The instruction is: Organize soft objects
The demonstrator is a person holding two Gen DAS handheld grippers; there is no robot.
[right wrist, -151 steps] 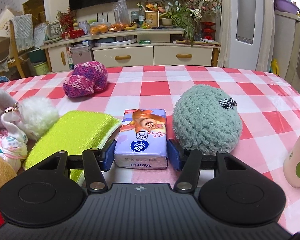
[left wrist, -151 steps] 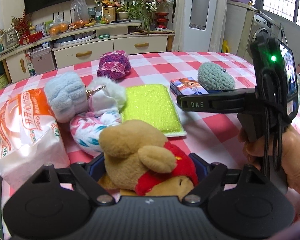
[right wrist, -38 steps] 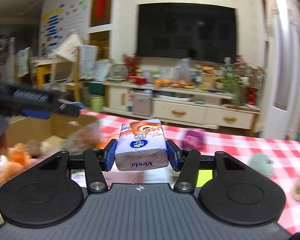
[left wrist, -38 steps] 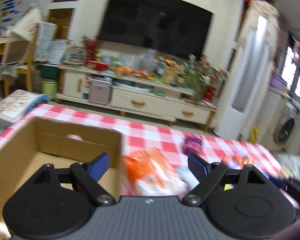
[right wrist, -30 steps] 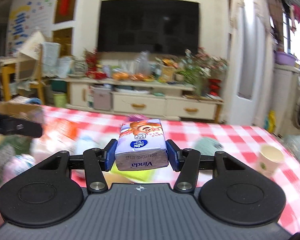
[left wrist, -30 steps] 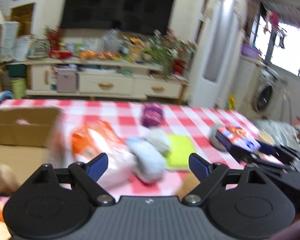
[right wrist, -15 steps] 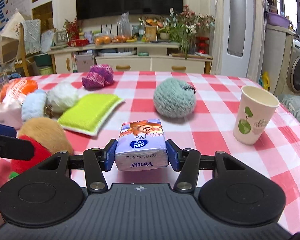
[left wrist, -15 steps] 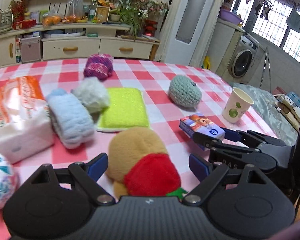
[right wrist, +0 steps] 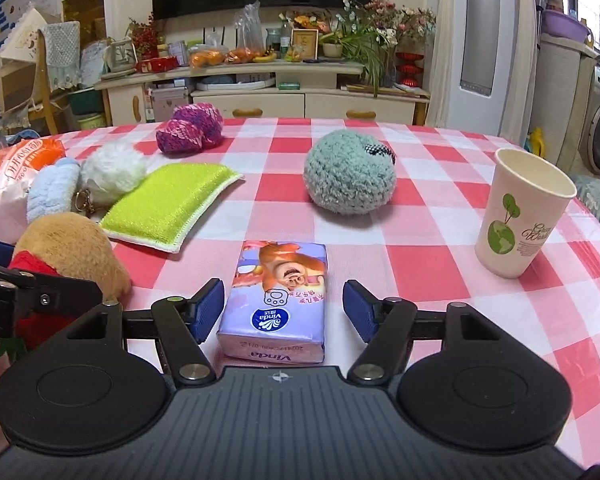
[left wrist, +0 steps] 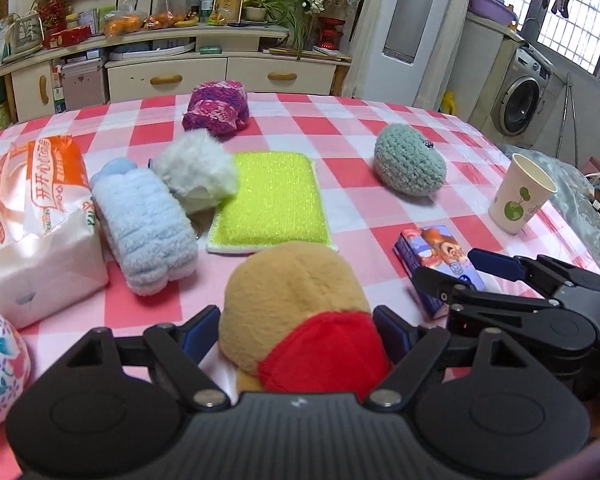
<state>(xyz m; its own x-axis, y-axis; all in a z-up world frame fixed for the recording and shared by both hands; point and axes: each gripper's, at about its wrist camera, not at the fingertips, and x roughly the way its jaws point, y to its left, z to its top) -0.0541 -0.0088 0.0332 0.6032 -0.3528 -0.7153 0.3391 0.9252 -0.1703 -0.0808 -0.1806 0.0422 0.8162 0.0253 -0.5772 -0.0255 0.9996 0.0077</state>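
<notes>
The worktop (right wrist: 428,268), under its red-and-white check cloth, fills both views. At nine o'clock in my left view lies the big orange-and-white tissue bag (left wrist: 32,216), light and squashy by the look of it. In front of my left gripper (left wrist: 296,332) sits the tan plush bear in a red shirt (left wrist: 296,304). It lies between the jaws, which are closing from fairly wide; the blue pads stand just beside its flanks and I see no squeeze yet. It should be light and springy, so I judge a hold across the round body safer than a pinch on the shirt.

At twelve o'clock from the bear lies the lime sponge pad (left wrist: 270,200), flat and bendy. At eleven are the pale blue fleece roll (left wrist: 144,224) and the white pompom (left wrist: 196,172), touching each other. At one o'clock, well apart, sits the teal crocheted ball (left wrist: 410,164).

My right gripper (right wrist: 284,312) has its jaws opening, with the small Vinda tissue pack (right wrist: 278,300) on the cloth between them and a clear gap on each side. Its film wrap looks slick and the contents soft, so I would take it across the long sides. At two o'clock stands the paper cup (right wrist: 520,220), easily toppled.
</notes>
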